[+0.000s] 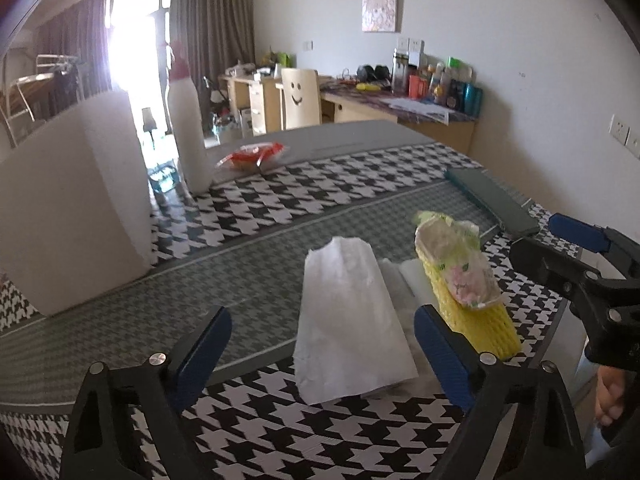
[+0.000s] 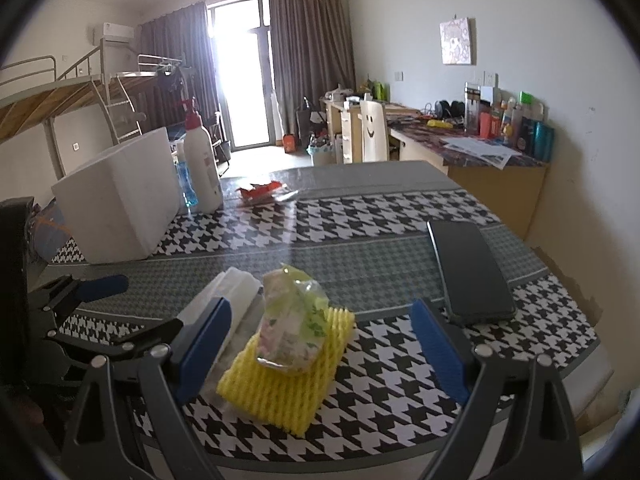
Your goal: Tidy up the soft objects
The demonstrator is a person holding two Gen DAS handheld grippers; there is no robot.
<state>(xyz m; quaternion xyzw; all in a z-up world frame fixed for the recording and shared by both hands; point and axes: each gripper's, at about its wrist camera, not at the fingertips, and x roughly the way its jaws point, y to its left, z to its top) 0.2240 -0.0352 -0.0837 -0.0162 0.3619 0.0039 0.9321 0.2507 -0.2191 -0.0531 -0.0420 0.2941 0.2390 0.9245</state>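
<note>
A white foam sheet (image 1: pixel 348 320) lies flat on the houndstooth table (image 1: pixel 280 432). My left gripper (image 1: pixel 322 314) hangs over it, open, with one blue finger on each side and neither pad touching it. To its right, a yellow foam net (image 1: pixel 476 320) carries a plastic-wrapped packet (image 1: pixel 456 268). In the right wrist view, the yellow net (image 2: pixel 280 380) and the packet (image 2: pixel 292 324) lie between the spread fingers of my open right gripper (image 2: pixel 322 305), untouched. White foam pieces (image 2: pixel 236 292) lie just left of the net. Each gripper shows at the edge of the other's view.
A large white foam box (image 2: pixel 120 196) stands at the table's left, with a white red-capped bottle (image 2: pixel 204 164) behind it. A red packet (image 2: pixel 260 192) lies further back and a dark flat phone (image 2: pixel 468 272) to the right. The table edge runs close on the right.
</note>
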